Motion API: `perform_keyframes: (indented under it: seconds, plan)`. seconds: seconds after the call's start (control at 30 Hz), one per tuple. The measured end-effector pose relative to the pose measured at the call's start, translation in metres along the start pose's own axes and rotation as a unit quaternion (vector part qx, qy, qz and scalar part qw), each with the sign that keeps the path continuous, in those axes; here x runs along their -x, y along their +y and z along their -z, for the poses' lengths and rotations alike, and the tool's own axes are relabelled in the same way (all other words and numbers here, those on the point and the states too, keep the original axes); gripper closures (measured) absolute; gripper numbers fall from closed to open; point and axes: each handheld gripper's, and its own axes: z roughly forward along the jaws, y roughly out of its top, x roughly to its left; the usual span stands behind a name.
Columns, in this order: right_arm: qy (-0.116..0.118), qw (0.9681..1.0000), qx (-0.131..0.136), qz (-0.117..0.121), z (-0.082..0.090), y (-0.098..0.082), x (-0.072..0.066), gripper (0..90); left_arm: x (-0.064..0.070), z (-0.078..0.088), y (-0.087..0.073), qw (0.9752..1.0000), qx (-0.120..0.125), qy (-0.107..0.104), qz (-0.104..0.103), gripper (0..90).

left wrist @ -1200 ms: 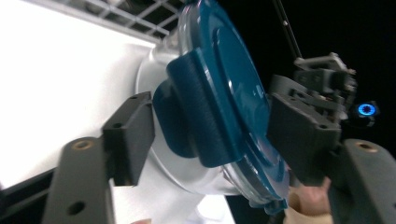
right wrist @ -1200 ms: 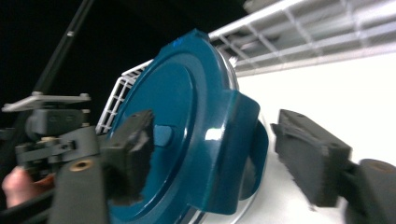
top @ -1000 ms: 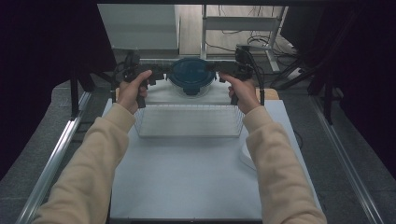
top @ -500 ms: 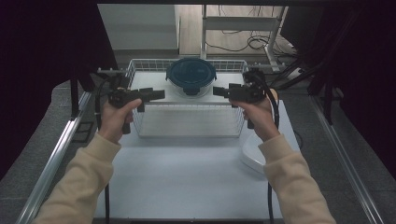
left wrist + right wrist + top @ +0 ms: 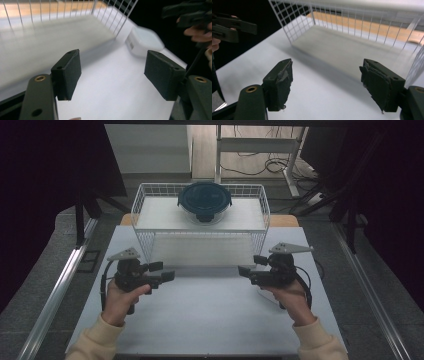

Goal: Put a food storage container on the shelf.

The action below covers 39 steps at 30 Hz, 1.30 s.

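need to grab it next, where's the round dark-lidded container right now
In the high view the round container sits on the upper shelf of the white wire rack, centred at the table's far end, well beyond both grippers.

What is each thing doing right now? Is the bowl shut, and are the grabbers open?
Round container: dark lid on, standing on the top shelf of the rack.
White wire rack: upright on the table, lower shelf bare.
Left gripper: open, holding nothing, jaws closing a little.
Right gripper: open, holding nothing, jaws closing a little.
Small white box: lying on the table beside the rack.
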Motion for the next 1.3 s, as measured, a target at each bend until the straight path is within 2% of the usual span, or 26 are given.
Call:
perform_keyframes:
  seconds: [0.03,0.2,0.23,0.37,0.4,0.5,0.53,0.67,0.8,0.97,1.3]
  plan:
    - [0.000,1.0000,0.000,0.000,0.000,0.000,0.000,25.4,0.000,0.000,0.000,1.0000,0.000,0.000,0.000,29.1]
    - [0.000,0.9998,-0.013,-0.011,-0.002,-0.035,0.003,25.5,0.009,-0.014,-0.021,0.9992,-0.037,0.005,-0.016,29.0]
    - [-0.003,0.9997,-0.019,-0.015,-0.003,-0.049,0.004,25.9,0.010,-0.015,-0.028,0.9987,-0.045,0.012,-0.018,29.0]
    - [-0.005,0.9994,-0.032,-0.010,-0.005,-0.063,0.005,26.0,0.007,-0.016,-0.036,0.9985,-0.050,0.017,-0.012,29.0]
    - [0.000,0.9992,-0.037,-0.015,-0.005,-0.070,0.006,26.0,0.003,-0.015,-0.039,0.9986,-0.048,0.020,-0.005,29.0]
    - [0.003,0.9992,-0.036,-0.019,-0.005,-0.076,0.009,26.3,0.000,-0.014,-0.043,0.9986,-0.048,0.023,0.000,29.0]
    - [0.005,0.9989,-0.037,-0.027,-0.005,-0.081,0.012,26.6,-0.002,-0.015,-0.045,0.9983,-0.053,0.026,0.002,29.0]
    - [0.009,0.9986,-0.042,-0.032,-0.007,-0.085,0.013,27.0,-0.002,-0.016,-0.046,0.9982,-0.055,0.025,0.000,28.9]
    - [0.023,0.9983,-0.041,-0.034,-0.007,-0.085,0.012,27.4,-0.002,-0.019,-0.047,0.9980,-0.058,0.026,-0.002,28.5]
    - [0.021,0.9982,-0.042,-0.037,-0.007,-0.085,0.014,27.5,-0.004,-0.019,-0.049,0.9978,-0.059,0.029,-0.001,28.5]
    - [0.013,0.9981,-0.054,-0.027,-0.014,-0.085,0.013,27.5,-0.005,-0.017,-0.053,0.9976,-0.061,0.033,0.002,28.4]
